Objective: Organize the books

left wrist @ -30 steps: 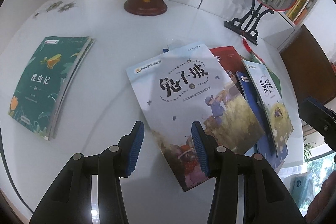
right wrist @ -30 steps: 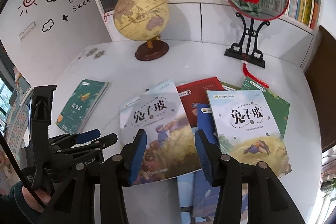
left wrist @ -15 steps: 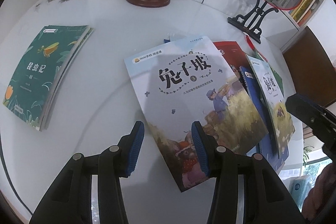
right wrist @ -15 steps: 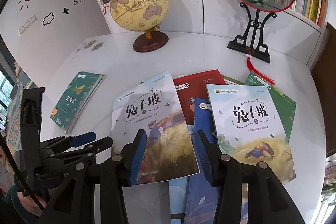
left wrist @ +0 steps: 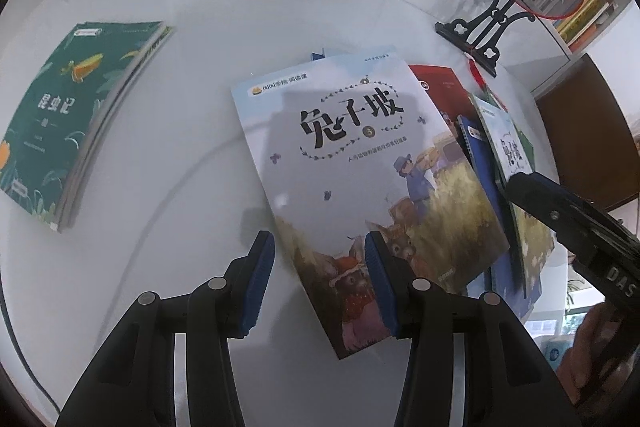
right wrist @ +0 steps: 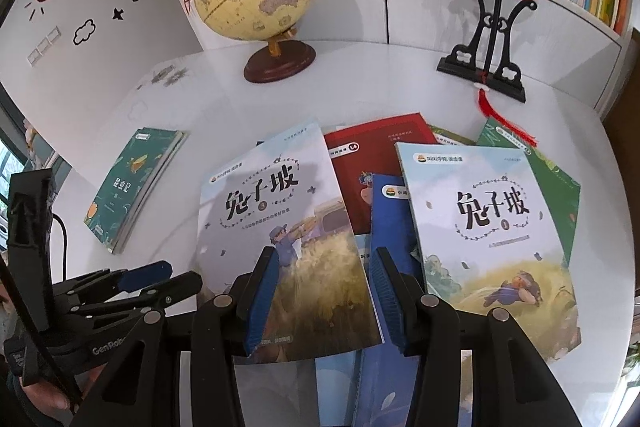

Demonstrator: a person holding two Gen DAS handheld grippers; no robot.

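I am holding both my left tongs [left wrist: 320, 283] and right tongs [right wrist: 324, 299] apart above the thin, floppy pale-blue book [left wrist: 360, 179], judging its near edge the best grip.

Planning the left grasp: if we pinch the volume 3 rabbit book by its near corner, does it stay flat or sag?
Probably sags: the volume 3 book looks a thin softcover, with the left gripper open at one corner. It may also slide on the glossy white table. It partly overlaps the red book, which could shift.
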